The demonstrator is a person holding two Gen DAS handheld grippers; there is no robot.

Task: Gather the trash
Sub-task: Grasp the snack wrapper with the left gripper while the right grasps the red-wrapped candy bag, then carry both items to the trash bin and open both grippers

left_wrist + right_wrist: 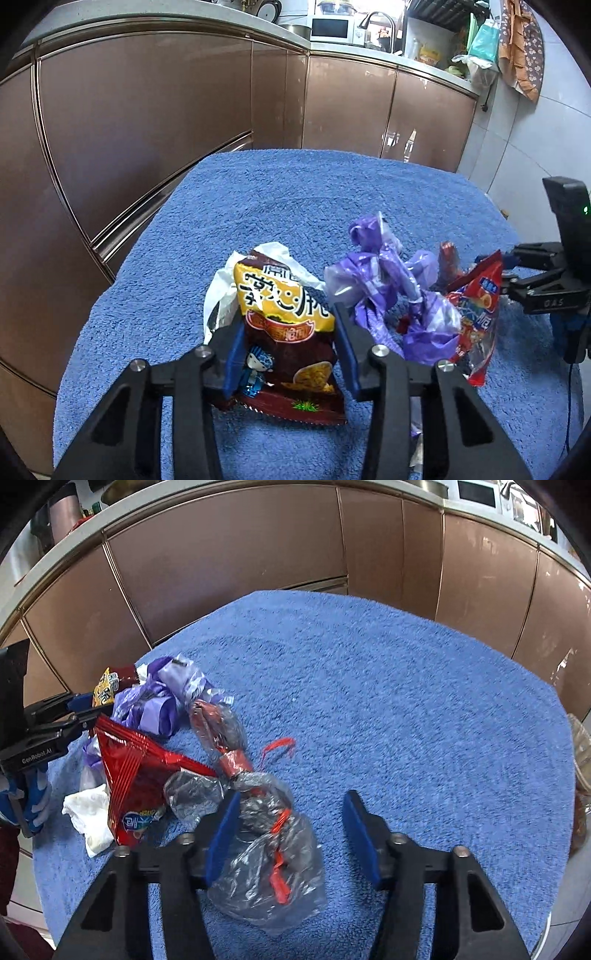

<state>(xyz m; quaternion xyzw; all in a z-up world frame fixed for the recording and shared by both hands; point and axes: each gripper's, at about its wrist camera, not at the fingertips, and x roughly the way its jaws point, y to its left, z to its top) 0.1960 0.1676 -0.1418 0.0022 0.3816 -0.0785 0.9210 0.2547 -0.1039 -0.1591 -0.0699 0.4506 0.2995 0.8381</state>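
between the blue pads of the left hand-held gripper (286,354) stands a brown and yellow snack bag (284,332), upright on the blue towel (258,203); both pads press its sides, so the jaws are clamped on it at a middling width. behind that bag a bit of white plastic (218,295) sticks out. just to its right lies a crumpled purple bag (388,288), and beyond that a red snack wrapper (476,306) stands tilted, near the tips of the other tool at the right edge of this view.

the right hand-held gripper (291,830) sits partly open over the towel. a crumpled clear plastic bag (266,860) with a red drawstring (279,871) lies between its fingers, hard against the left pad (221,830), while the right pad (360,834) stands apart from it with bare towel in the gap; the bag is not pinched. the clear plastic trails away up and left as a twisted strand with red inside. left of it lie the red snack wrapper (129,775) and a crumpled white tissue (90,816), with the purple bag (159,701) farther back and the yellow corner of the snack bag (105,690) peeping behind it. the left tool shows at the left edge of this view.

the towel covers a rounded counter, and glossy brown cabinet doors (147,110) run behind it. a white microwave (330,27) and a tap (376,18) sit on the far worktop.
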